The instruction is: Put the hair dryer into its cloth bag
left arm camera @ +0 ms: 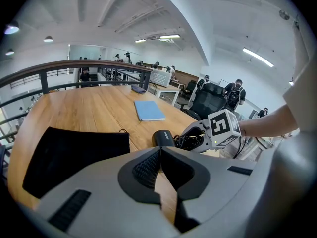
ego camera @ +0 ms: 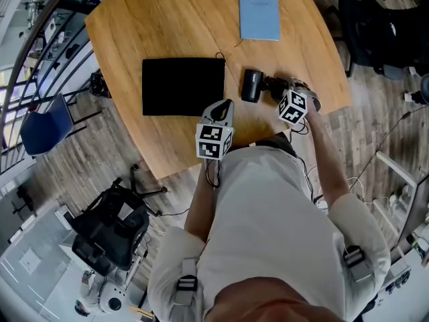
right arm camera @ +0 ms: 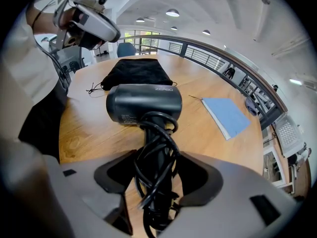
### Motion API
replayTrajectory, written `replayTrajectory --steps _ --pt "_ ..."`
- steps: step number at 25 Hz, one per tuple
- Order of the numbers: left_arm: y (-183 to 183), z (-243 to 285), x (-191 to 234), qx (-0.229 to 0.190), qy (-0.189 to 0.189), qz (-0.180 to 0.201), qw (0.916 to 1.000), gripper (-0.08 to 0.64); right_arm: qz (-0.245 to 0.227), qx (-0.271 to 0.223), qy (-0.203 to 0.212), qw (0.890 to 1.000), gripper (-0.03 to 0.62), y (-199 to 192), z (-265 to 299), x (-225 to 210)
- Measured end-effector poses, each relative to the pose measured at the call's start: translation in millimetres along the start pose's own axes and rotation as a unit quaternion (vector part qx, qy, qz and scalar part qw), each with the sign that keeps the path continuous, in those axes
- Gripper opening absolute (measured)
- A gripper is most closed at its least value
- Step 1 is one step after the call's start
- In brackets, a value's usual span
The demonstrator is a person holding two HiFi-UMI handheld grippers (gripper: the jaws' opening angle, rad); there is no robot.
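Observation:
The black hair dryer (ego camera: 253,86) lies on the wooden table (ego camera: 167,19), its cord wound round the handle. My right gripper (ego camera: 280,90) reaches down over that handle. In the right gripper view the handle and cord (right arm camera: 157,182) lie between the jaws of the right gripper (right arm camera: 158,155), which is open, with dark gaps on both sides. The barrel (right arm camera: 143,104) points away from the gripper. The flat black cloth bag (ego camera: 182,86) lies left of the dryer. My left gripper (ego camera: 224,106) hovers at the bag's near right corner, shut and empty (left arm camera: 161,150).
A blue notebook (ego camera: 259,16) lies at the table's far side. A blue chair (ego camera: 40,129) and a railing stand to the left. A black office chair (ego camera: 375,29) is at the far right, and another black chair (ego camera: 107,230) stands near the person.

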State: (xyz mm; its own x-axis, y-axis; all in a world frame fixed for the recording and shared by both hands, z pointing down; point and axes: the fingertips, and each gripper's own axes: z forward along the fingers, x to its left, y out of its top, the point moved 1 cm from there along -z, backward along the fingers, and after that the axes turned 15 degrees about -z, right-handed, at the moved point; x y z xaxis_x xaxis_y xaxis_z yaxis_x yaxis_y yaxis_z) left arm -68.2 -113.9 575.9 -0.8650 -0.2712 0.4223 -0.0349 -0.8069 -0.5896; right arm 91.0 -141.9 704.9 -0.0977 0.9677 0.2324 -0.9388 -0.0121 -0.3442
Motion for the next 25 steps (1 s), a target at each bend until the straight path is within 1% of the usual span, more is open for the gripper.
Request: replayTrajectory --steps 4,12,20,25 --pt "-4.9 0.9 5.9 0.004 0.007 -0.001 1.0 0.02 0.001 0.002 0.0 1.0 0.27 0.3 -0.3 0.2" --pt "-26.7 13.3 38.4 0.019 0.056 0.005 0.9982 0.02 0.0 0.001 -0.006 1.0 0.272 -0.7 -0.4 0.6" --pt "-38.3 24.2 63.6 0.029 0.088 0.007 0.9957 0.021 0.003 0.006 -0.002 1.0 0.27 0.8 0.4 2.4" --pt "-45.4 32.4 76.9 0.028 0.117 0.03 0.9923 0.025 0.001 0.004 -0.001 1.0 0.272 5.2 0.2 4.4"
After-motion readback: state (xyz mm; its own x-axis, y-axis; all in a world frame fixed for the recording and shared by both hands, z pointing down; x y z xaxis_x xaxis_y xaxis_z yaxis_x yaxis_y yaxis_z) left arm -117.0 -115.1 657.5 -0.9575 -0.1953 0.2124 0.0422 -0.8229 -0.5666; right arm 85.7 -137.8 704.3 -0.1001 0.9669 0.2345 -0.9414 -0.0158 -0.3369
